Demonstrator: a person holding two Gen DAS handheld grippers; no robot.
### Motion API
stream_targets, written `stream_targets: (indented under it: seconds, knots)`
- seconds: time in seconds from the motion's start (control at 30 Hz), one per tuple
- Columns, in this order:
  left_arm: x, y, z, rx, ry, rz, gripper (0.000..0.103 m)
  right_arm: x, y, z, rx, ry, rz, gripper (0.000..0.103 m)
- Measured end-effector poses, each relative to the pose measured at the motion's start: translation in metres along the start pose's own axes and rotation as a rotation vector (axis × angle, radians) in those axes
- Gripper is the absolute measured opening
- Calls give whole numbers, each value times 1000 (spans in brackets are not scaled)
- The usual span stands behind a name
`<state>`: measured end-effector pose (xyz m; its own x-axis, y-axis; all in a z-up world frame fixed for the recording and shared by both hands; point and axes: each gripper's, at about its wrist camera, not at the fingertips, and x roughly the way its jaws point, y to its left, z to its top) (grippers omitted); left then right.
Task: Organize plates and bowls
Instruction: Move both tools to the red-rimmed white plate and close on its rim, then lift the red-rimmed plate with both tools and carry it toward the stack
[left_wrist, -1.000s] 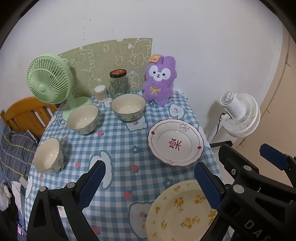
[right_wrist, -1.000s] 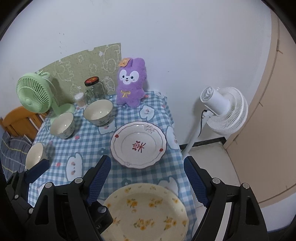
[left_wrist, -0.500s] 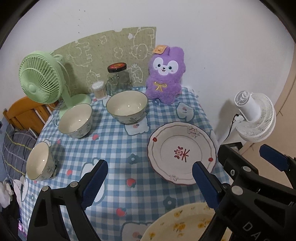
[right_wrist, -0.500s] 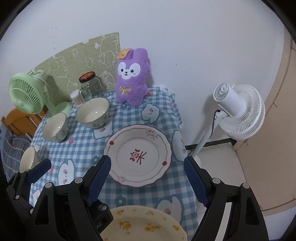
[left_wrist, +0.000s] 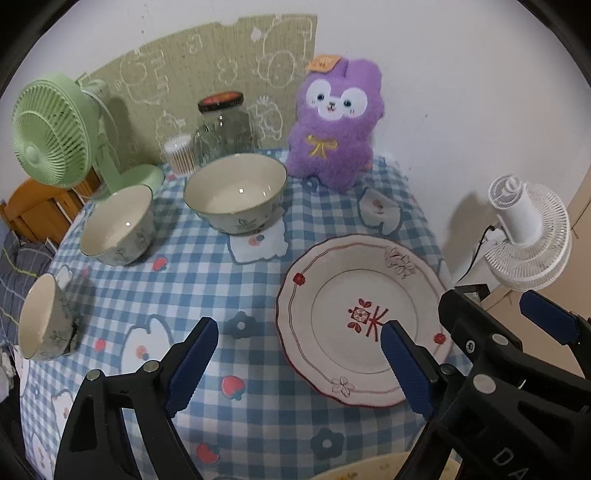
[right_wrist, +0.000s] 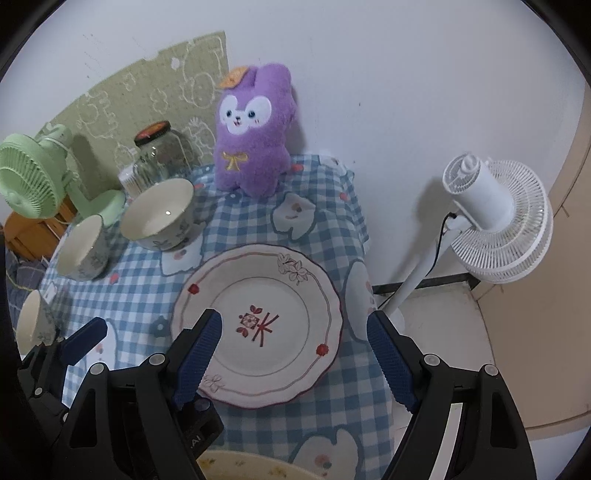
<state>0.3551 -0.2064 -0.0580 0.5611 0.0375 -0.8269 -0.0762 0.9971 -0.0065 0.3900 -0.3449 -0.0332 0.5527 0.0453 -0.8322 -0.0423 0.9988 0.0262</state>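
Three floral bowls sat apart along the table's left side: small bowl at the edge, middle bowl, large bowl farthest back, not yet nested. Left gripper hung over bare checked tablecloth, jaws wide but closing, nothing between them. Red-patterned plate lay flat centre-right; right gripper hovered above it, spread wide and empty, likely lined up to take its rim. Yellow-flowered plate lay nearest, mostly hidden.

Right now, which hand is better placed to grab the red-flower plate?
Probably right: the right gripper frames the plate between open jaws. The left gripper sits off its left side.
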Motion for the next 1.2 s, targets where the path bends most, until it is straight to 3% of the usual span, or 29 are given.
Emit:
stream_targets:
  seconds: [0.4, 0.8, 1.2]
  knots:
    - [53, -10, 0, -4, 72, 26, 86, 56, -11, 0, 0, 63, 10, 78]
    - [89, -15, -2, -11, 157, 39, 75, 91, -22, -3, 26, 108, 12, 73]
    - [93, -20, 1, 2, 146, 43, 72, 109, -29, -3, 76, 145, 30, 54]
